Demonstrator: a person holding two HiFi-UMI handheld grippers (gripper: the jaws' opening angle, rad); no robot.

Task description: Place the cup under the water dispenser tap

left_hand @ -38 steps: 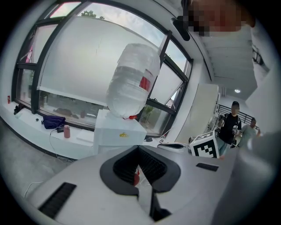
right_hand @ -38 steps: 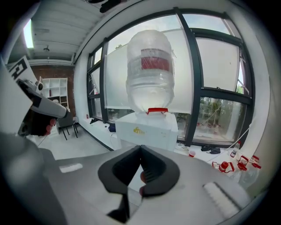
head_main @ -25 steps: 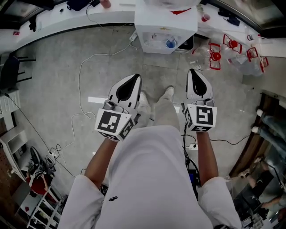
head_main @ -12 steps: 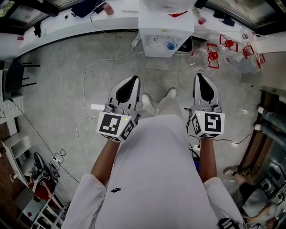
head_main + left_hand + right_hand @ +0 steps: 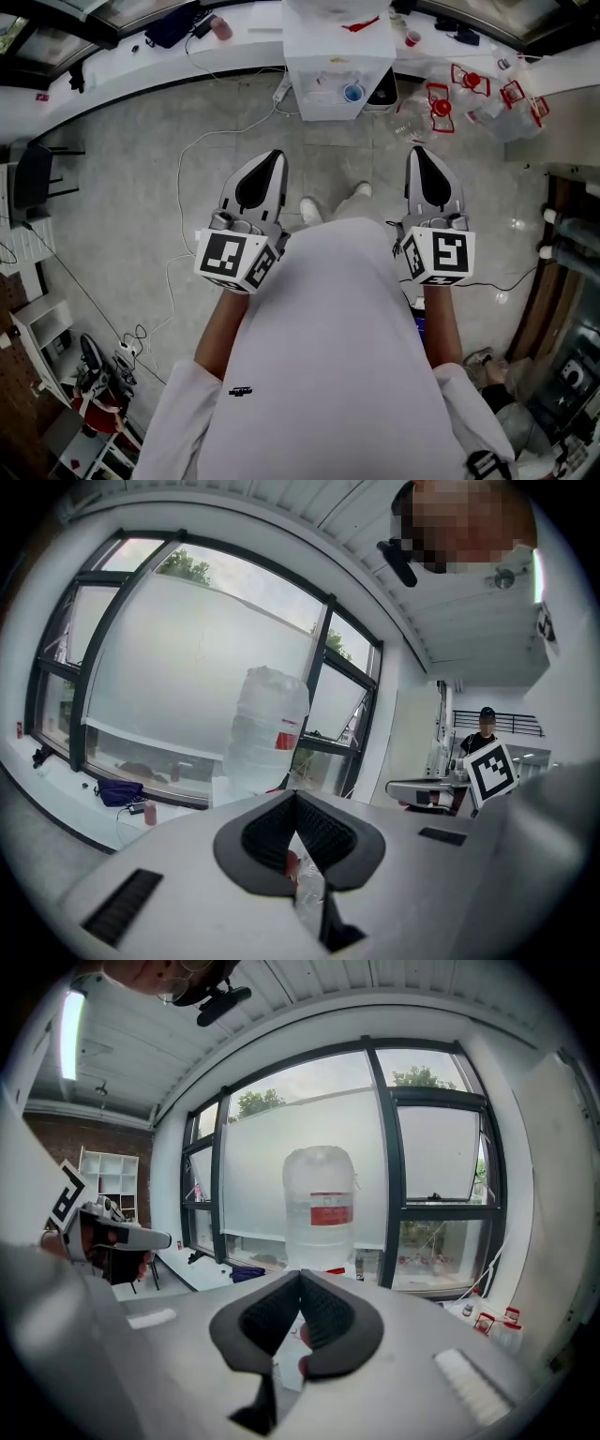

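Observation:
The white water dispenser (image 5: 337,66) stands at the far wall, ahead of me across the floor. A small blue round thing (image 5: 352,93), perhaps a cup, sits in its tap recess. Red cups stand on the counter at the left (image 5: 221,28) and the right (image 5: 411,38). My left gripper (image 5: 276,156) and right gripper (image 5: 419,150) are held side by side at waist height, both shut and holding nothing, well short of the dispenser. Its large clear bottle (image 5: 269,733) fills the middle of the left gripper view. The right gripper view shows the same bottle (image 5: 322,1208), with its red label.
A white counter (image 5: 141,66) curves along the back wall under the windows. White cables (image 5: 187,159) trail over the grey floor at the left. Red-framed racks and clear plastic bottles (image 5: 450,94) lie right of the dispenser. A dark chair (image 5: 33,178) stands far left.
Both grippers have risen towards the head camera, and the right one has drifted right. The dispenser sits higher in the picture. My shirt now hides most of my legs and shoes.

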